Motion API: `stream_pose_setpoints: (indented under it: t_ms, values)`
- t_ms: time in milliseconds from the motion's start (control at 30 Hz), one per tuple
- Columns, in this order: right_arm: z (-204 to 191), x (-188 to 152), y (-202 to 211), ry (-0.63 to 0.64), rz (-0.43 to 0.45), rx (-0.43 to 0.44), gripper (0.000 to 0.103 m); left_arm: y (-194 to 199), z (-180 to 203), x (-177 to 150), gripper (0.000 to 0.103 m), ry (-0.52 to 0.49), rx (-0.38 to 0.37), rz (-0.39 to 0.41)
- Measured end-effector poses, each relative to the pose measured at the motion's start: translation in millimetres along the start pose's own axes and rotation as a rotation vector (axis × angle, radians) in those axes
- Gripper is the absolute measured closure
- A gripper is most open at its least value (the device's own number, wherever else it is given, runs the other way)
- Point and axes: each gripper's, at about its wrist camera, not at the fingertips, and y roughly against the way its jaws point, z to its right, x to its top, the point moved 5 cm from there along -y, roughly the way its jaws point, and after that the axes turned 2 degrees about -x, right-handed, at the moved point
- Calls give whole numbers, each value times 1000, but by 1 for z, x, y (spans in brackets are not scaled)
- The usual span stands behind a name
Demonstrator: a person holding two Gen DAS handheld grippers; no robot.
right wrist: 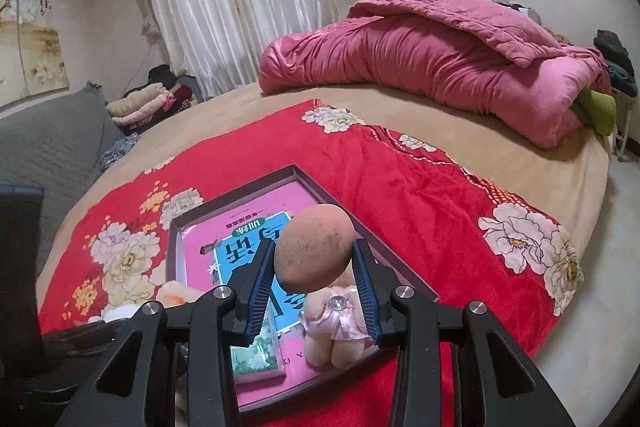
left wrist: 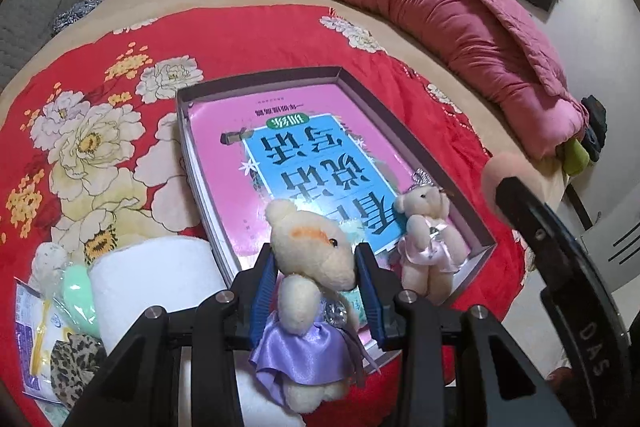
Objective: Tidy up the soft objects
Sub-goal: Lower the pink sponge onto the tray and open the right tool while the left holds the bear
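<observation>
My left gripper [left wrist: 314, 254] is shut on a cream teddy bear in a purple satin dress [left wrist: 310, 267], blue pads pressing the sides of its head, just over the near edge of a shallow grey box [left wrist: 424, 151]. A pink and blue book [left wrist: 280, 155] lies flat in the box. A smaller bear in a pink dress [left wrist: 426, 247] stands in the box's near right corner. My right gripper [right wrist: 312, 247] is shut on an orange-brown egg-shaped sponge [right wrist: 314, 251], held above the pink-dressed bear [right wrist: 340, 327]. The sponge's tip [left wrist: 494, 167] shows in the left wrist view.
The box lies on a red floral blanket [right wrist: 420, 211] spread over a tan bed. Left of the box sit a white paper roll [left wrist: 156, 287], a mint-green sponge [left wrist: 82, 295], a leopard-print item [left wrist: 72, 363] and a packet [left wrist: 32, 327]. A rolled pink quilt [right wrist: 440, 67] lies at the back.
</observation>
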Motion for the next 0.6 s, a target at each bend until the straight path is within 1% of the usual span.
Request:
stream_pose_setpoints:
  t_ms: [167,367,600]
  values:
    - [-3,-3,-6,15,-26,13,62,-5,-4,-4,62,9,2,-5]
    - [-13,-9,-20,50,-98,58,62,-4,-10,0,62,28,8,-14]
    - [-12,-12,-24,48,-114,39,62,-6,-8,0,62,16,21,-17]
